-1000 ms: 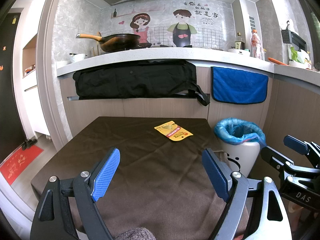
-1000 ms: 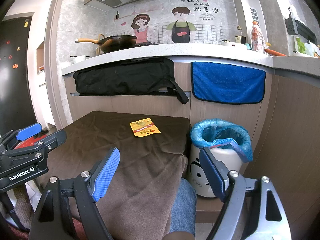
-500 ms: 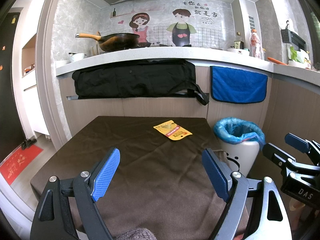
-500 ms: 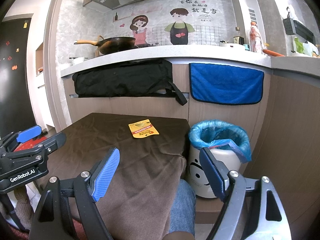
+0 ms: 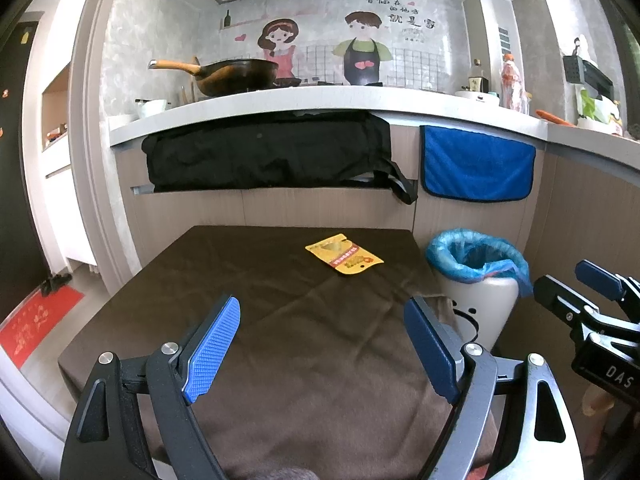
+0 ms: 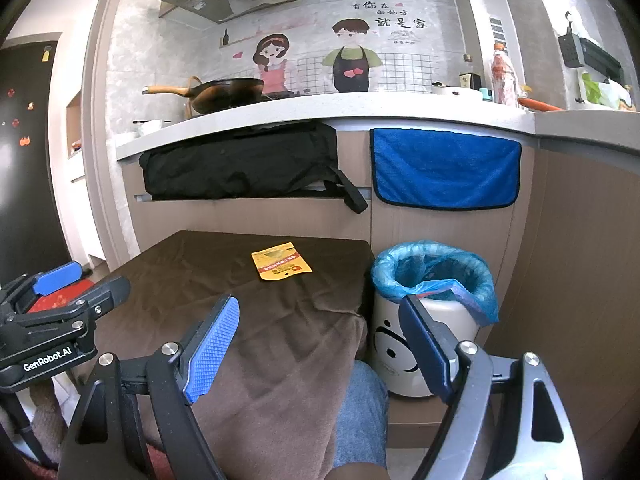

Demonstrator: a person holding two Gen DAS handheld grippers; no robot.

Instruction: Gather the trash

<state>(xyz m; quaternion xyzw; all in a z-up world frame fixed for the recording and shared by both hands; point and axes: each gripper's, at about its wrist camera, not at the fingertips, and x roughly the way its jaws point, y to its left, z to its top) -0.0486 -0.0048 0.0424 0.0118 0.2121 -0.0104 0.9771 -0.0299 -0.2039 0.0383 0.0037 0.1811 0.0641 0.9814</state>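
**A:** Toward the left of the right wrist view, the left tongs (image 6: 76, 280) poke in from the edge, and in their own view the left tongs (image 5: 320, 344) stand spread wide with nothing between the blue pads. What lies ahead of them?

**B:** Above the middle of that frame, the yellow snack packet (image 5: 344, 255) lies flat on the brown-clothed surface (image 5: 256, 280), well apart from the tips, slightly right of their centre line. Its long axis runs from upper left to lower right in that picture.

**A:** And further right?

**B:** The white bin with the blue liner (image 5: 478, 256) stands just beside the surface's right edge. At the far right edge, the right tongs (image 5: 576, 280) come into the left view. In their own view the right tongs (image 6: 318, 344) are also released and empty; there the packet (image 6: 281, 266) sits up and left of their centre, the bin (image 6: 434, 276) up and right.

**A:** Which hand is nearer?

**B:** Neither clearly, I'd judge; both are well short. The right one sits closer to the bin, so it seems the handier choice for picking and dropping.
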